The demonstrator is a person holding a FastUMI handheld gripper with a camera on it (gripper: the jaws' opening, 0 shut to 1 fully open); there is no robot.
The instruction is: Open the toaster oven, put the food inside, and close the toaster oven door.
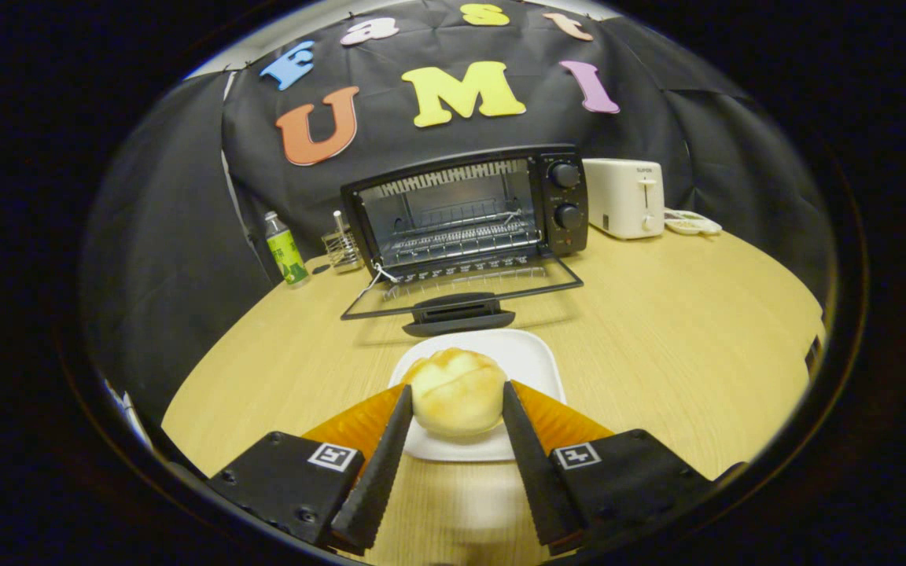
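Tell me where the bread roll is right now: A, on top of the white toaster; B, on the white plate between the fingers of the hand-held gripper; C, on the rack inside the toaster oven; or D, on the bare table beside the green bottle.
B: the bread roll sits on the white plate, with the fingers of the hand-held gripper against its two sides.

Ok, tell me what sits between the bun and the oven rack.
Nothing visible blocks it. The bun, between the gripper fingers on the plate, faces the toaster oven; its door lies open, flat on the table.
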